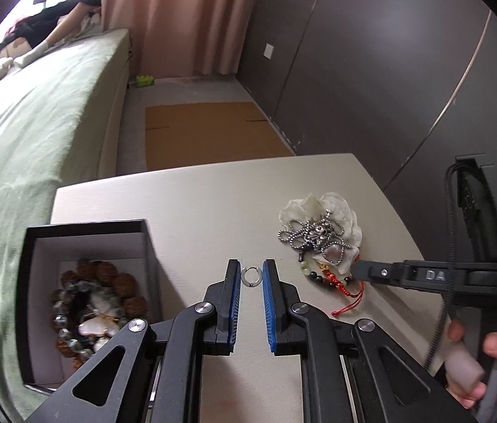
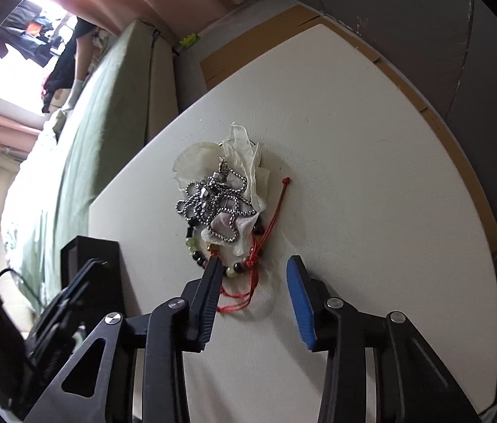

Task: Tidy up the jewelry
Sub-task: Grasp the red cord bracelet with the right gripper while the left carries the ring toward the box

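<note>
In the left wrist view, my left gripper (image 1: 251,265) is shut on a small silver hoop (image 1: 250,277), pinched between its blue pads just above the white table (image 1: 195,218). To its left stands a black box (image 1: 86,227) with several bead bracelets (image 1: 90,303) inside. On the right lies a pile: a silver ball chain (image 1: 313,234) on white petals, and a beaded bracelet with red cord (image 1: 333,278). My right gripper (image 2: 255,260) stands open over that bracelet (image 2: 245,266). Its left finger (image 2: 213,275) touches the beads; the blue-padded one is apart.
A bed with a green cover (image 1: 37,134) runs along the table's left side, and a person lies at its far end. Flat cardboard (image 1: 206,130) lies on the floor beyond the table. Dark panels (image 1: 372,88) stand behind. A hand (image 1: 477,363) grips the right tool's handle.
</note>
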{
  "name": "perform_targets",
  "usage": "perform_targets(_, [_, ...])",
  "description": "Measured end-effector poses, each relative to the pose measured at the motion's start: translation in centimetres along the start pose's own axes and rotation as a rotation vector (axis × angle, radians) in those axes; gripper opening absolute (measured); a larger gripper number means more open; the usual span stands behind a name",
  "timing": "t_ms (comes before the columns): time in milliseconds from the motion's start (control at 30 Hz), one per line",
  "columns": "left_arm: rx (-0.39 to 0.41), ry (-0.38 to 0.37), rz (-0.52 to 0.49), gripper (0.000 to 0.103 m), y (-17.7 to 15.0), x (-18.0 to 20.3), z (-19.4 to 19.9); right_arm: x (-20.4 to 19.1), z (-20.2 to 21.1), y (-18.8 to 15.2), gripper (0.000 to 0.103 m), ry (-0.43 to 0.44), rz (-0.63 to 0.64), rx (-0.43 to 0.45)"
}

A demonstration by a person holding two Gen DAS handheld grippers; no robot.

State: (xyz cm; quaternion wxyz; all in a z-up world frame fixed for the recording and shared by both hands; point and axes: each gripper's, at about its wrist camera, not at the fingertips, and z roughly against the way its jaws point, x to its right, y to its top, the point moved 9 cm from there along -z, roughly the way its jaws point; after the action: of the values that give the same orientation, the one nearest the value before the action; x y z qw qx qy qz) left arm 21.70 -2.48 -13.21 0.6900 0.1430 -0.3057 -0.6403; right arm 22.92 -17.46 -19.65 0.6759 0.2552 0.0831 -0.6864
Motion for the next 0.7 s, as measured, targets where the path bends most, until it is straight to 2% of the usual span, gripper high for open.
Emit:
perform_targets(67, [0.01,-0.003,0.002,0.013,0.0,-0.3,0.6,-0.3,-0.1,0.3,0.038,-0.021,0.014,0.017])
perform_targets(133, [0.018,-0.005,0.008,0.013,0.1,-1.1,1.4,-0.6,-0.3,0.4,0.032,-0.066,0.046,0.036])
perform_targets(233, [0.029,-0.005,0.02,0.013,0.1,-2.1,2.4,-0.7,-0.5,0.5,0.011,-0.107,0.07,0.044])
perform_targets(333, [0.051,-0.002,0.04,0.013,0.4,-3.6,3.8,-0.7,-0.2,0.4,0.008,-0.075,0.035,0.038])
perform_targets(533, [0.103,0.001,0.107,0.013,1.2,-6.6,6.7,-3.6,3.2,0.8,0.008,0.057,0.041,0.148])
perform_targets(700, [0.121,0.005,0.139,0.013,1.3,-8.5,7.9,-6.4,4.5,0.6,0.008,0.143,0.056,0.205])
